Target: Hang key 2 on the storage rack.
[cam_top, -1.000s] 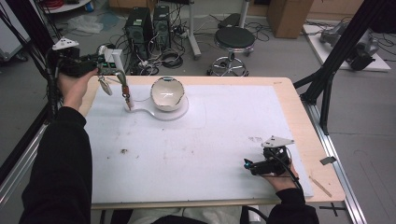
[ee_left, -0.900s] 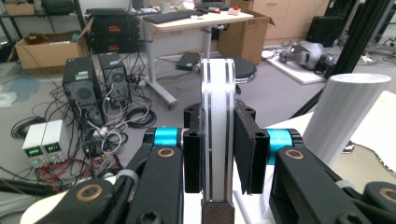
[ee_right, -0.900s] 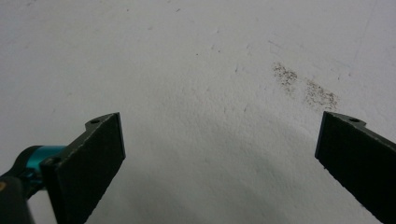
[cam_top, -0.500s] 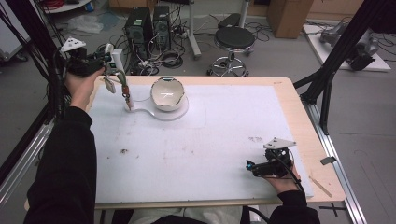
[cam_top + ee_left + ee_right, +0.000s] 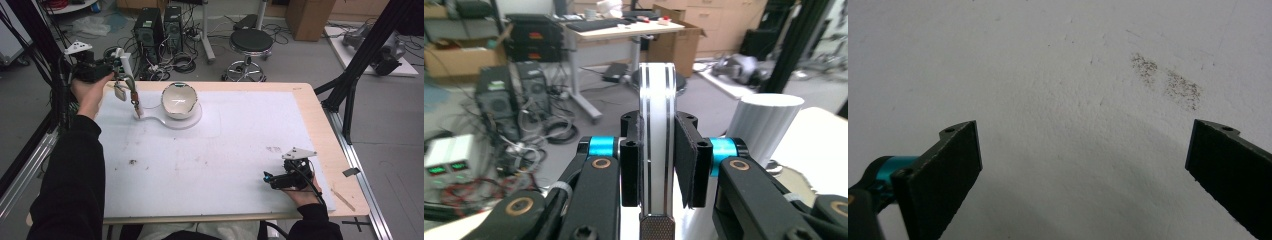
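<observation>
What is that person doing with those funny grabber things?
A person holds a grabber in each hand at a white table. The left gripper is shut on a flat white tool, lifted near the table's far left corner. A thin brown piece hangs under it, but it is hard to tell what it is. Beside it a bowl sits on a white board. The right gripper rests open on the table, holding nothing.

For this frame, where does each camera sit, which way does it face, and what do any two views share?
High view: above the person's side, looking forward and down on the table; both forearms, left gripper and right gripper show.
Left gripper view: on that gripper, facing level into the room; jaws clamp a white handle.
Right gripper view: facing down at the white mat; jaws wide apart.
Shared: high and left gripper views both show the handle.
</observation>
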Demonstrator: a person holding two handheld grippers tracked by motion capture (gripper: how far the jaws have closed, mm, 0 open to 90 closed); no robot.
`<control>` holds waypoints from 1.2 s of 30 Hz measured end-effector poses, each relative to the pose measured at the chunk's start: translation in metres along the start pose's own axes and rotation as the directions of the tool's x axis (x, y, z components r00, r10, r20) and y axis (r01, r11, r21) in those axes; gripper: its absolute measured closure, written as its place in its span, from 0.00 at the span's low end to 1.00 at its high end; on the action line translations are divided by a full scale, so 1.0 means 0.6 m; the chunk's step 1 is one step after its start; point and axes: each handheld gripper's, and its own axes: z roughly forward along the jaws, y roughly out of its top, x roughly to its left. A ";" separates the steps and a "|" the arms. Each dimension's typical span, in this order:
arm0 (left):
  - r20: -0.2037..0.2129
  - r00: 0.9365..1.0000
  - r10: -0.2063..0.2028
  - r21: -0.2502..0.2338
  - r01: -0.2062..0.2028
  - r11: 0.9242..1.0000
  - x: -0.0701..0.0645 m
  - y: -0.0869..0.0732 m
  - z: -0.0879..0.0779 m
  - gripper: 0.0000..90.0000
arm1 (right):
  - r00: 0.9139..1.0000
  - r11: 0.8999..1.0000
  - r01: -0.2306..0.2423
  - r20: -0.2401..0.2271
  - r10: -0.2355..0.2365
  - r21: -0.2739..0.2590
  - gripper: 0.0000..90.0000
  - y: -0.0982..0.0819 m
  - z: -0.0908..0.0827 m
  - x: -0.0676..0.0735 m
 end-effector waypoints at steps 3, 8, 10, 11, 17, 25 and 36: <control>0.005 1.000 -0.031 0.000 0.031 1.000 0.000 -0.001 0.001 0.83 | 1.000 1.000 0.001 0.003 -0.001 -0.002 0.01 0.000 0.000 -0.001; 0.009 0.998 -0.058 0.024 0.058 0.998 0.001 -0.003 0.001 0.83 | 1.000 1.000 0.002 0.003 -0.002 -0.006 0.01 0.000 -0.002 -0.001; 0.017 0.998 -0.057 0.028 0.056 0.998 0.002 -0.003 0.001 0.83 | 1.000 1.000 0.004 0.003 -0.004 -0.007 0.01 0.000 -0.002 -0.002; 0.029 0.998 -0.061 0.028 0.060 0.998 0.003 -0.003 0.000 0.83 | 1.000 1.000 0.003 0.002 -0.003 -0.007 0.01 -0.001 -0.001 -0.002; 0.069 0.986 -0.152 0.033 0.150 0.988 0.012 -0.002 -0.005 0.76 | 1.000 1.000 0.009 -0.001 -0.009 -0.011 0.01 0.001 -0.002 -0.001; 0.035 0.978 -0.205 0.081 0.201 0.976 0.021 -0.003 -0.011 0.48 | 1.000 1.000 -0.003 0.001 0.003 -0.014 0.01 0.000 -0.004 -0.003; 0.035 0.986 -0.162 0.114 0.157 0.981 0.017 0.003 -0.027 0.31 | 1.000 1.000 -0.006 -0.008 0.006 -0.010 0.01 0.000 -0.003 -0.004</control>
